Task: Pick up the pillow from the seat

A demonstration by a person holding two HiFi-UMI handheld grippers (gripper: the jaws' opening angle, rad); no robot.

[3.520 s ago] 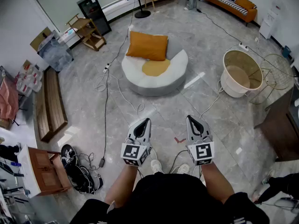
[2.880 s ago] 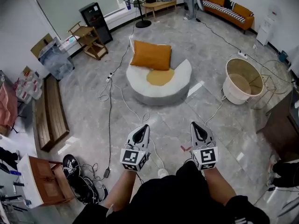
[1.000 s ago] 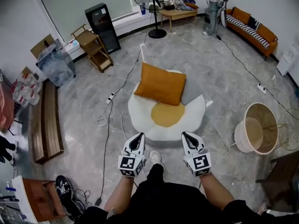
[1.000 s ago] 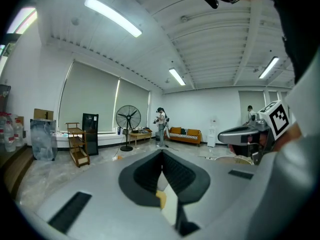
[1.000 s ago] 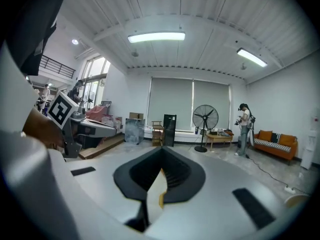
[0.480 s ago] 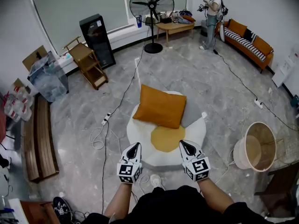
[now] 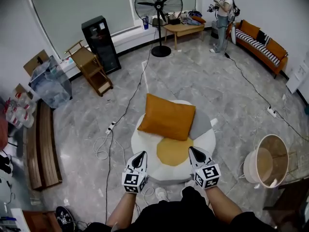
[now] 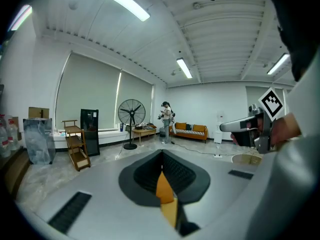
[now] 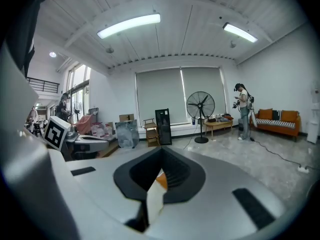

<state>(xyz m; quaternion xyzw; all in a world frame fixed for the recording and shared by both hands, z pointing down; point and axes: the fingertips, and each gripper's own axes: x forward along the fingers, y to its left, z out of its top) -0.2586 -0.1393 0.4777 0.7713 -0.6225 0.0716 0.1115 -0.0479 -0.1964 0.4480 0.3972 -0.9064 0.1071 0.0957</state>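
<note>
The person has walked up to the seat (image 7: pixel 144 146) since the earlier frames. It lay well ahead on the floor then; now the left hand-held gripper (image 7: pixel 141 154) and the right hand-held gripper (image 7: pixel 193 151) hang over its near edge. Both have their jaws pressed together with nothing held. The pillow (image 7: pixel 166 116) lies on the far half of the seat, apart from both grippers, its right end over a grey patch (image 7: pixel 200 124).

The seat's near rim is covered by the grippers and the person's dark clothing. Each gripper view is filled mostly by its own grey housing. Of the pillow and seat it gives only a narrow strip in the slit between the jaws: orange over yellow on the left, white tipped with orange on the right. Only the head view shows the pillow whole. The gripper views alone show the ceiling lights (image 9: pixel 129 26), and each catches the other gripper at its edge. The fan (image 7: pixel 158 4) and a standing person (image 7: pixel 223 8) near the far wall show in all three.
</note>
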